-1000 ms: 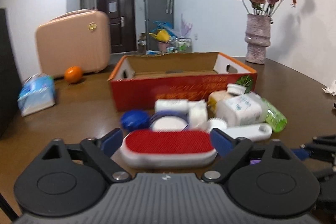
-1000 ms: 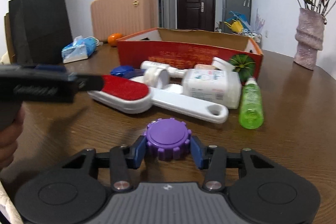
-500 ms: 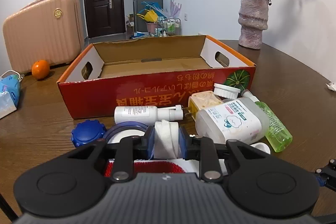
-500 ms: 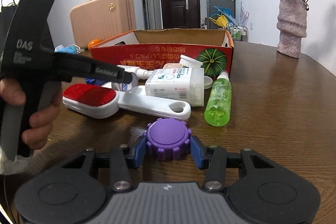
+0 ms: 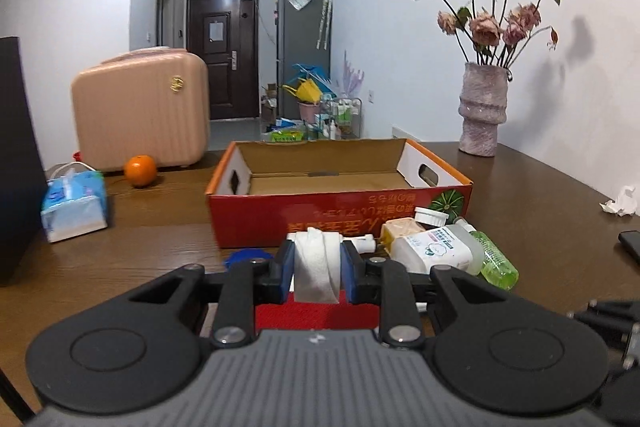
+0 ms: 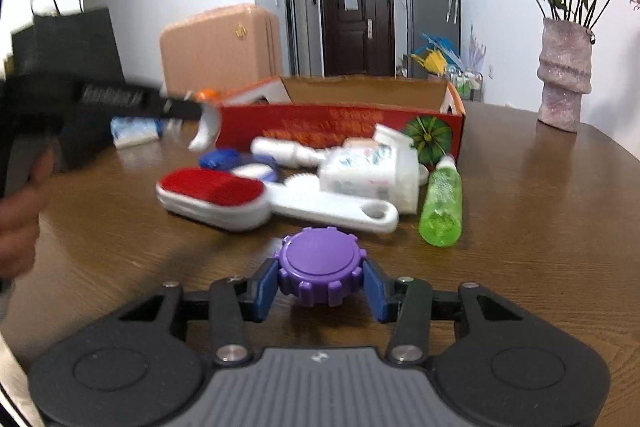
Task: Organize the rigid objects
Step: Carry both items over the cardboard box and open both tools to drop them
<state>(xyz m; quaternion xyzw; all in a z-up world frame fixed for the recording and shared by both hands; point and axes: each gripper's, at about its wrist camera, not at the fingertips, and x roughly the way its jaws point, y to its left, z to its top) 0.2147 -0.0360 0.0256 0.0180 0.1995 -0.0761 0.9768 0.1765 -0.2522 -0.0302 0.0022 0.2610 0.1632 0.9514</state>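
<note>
My left gripper (image 5: pixel 317 259) is shut on a white tape roll (image 5: pixel 316 279), held up off the table in front of the open red cardboard box (image 5: pixel 340 223). The right wrist view shows that roll (image 6: pixel 205 131) hanging at the box's left corner. My right gripper (image 6: pixel 320 287) is shut on a purple ridged lid (image 6: pixel 320 261) just above the table. Between it and the box lie a red lint brush (image 6: pixel 214 193), a white bottle (image 6: pixel 368 173), a green bottle (image 6: pixel 440 211), a pump bottle (image 6: pixel 284 151) and a blue lid (image 6: pixel 220 159).
A pink suitcase (image 5: pixel 140 111), an orange (image 5: pixel 139 170) and a tissue pack (image 5: pixel 74 205) stand at the back left. A vase of dried roses (image 5: pixel 482 115) is at the back right, with a crumpled tissue (image 5: pixel 620 203) and a phone (image 5: pixel 630 243) near the right edge. A black bag (image 6: pixel 68 39) stands far left.
The left gripper, open around the red brush a second ago, went forward, shut on the white roll and lifted it. The right gripper keeps its hold on the purple lid.
</note>
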